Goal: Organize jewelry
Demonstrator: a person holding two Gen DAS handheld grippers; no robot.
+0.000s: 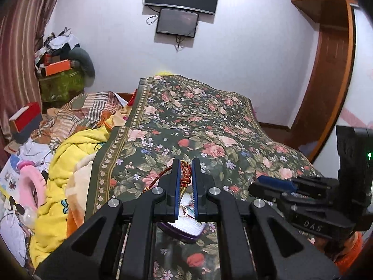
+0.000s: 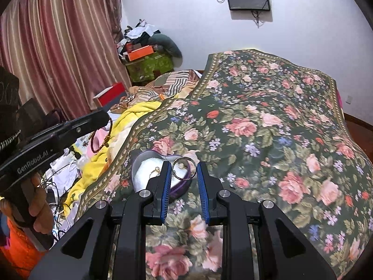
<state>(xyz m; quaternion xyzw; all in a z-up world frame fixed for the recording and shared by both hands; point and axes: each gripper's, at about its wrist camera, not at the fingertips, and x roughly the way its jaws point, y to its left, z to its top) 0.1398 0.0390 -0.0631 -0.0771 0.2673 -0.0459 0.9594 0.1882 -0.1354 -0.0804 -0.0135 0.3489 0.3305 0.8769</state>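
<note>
My left gripper [image 1: 186, 163] is shut on a red and gold beaded necklace [image 1: 185, 177], which hangs from it above a purple heart-shaped jewelry box [image 1: 186, 229] with white lining. In the right wrist view the necklace [image 2: 102, 140] dangles from the left gripper [image 2: 102, 116] left of the box [image 2: 144, 163]. My right gripper [image 2: 183, 165] is open just above the box's near right edge. A silver bangle [image 2: 183, 169] stands between its fingertips, over the box rim; I cannot tell if it touches the pads. A thin gold ring [image 2: 156, 170] lies on the lining.
The box rests on a dark green floral bedspread [image 2: 268, 128]. A yellow blanket [image 1: 70, 163], clothes and clutter lie to the left. A red box [image 1: 25, 116] sits by the striped curtain [image 2: 58, 46]. Two screens [image 1: 179, 7] hang on the wall.
</note>
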